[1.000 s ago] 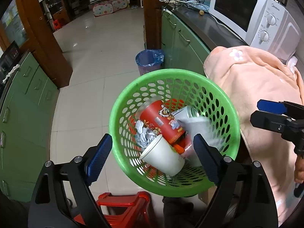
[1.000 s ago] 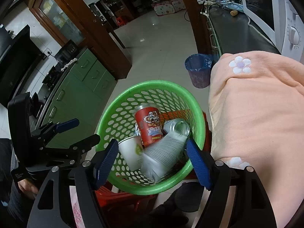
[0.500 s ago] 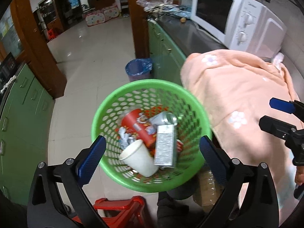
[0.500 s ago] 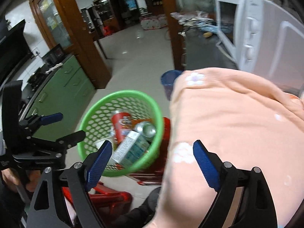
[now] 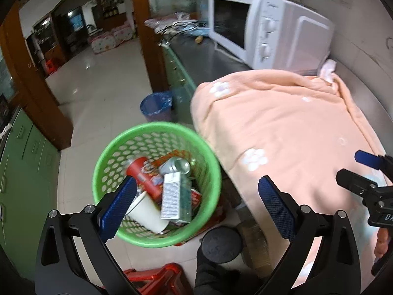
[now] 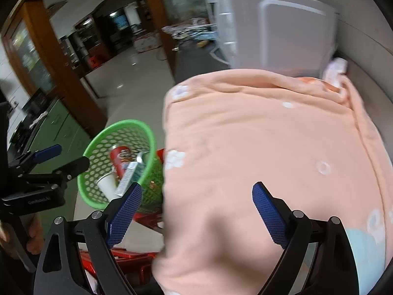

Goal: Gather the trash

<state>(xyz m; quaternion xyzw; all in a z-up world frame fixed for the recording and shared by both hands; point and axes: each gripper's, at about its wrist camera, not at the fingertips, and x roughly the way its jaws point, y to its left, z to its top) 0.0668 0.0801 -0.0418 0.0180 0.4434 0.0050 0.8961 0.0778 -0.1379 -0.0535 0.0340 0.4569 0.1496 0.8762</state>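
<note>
The green perforated basket (image 5: 157,125) stands on the floor beside the counter. It holds a red can (image 5: 143,180), a silver can (image 5: 175,166), a grey-white carton (image 5: 170,196) and a white paper cup (image 5: 145,212). My left gripper (image 5: 196,182) hangs open above the basket's right rim with nothing between its fingers. My right gripper (image 6: 196,186) is over the peach blanket (image 6: 258,147), its jaws opening and empty. The basket (image 6: 118,124) lies to its left. Each gripper shows in the other's view: right gripper (image 5: 350,164), left gripper (image 6: 71,156).
The peach blanket (image 5: 282,123) covers the counter end, with a white microwave (image 5: 258,24) behind it. On the floor are a blue-lined bin (image 5: 156,107), a red plastic stool (image 5: 157,280) and a dark round object (image 5: 222,242). Green cabinets (image 5: 22,172) line the left.
The carton dropped into the basket and settled there. Both grippers opened wider and swung right and up, away from the basket toward the blanket.
</note>
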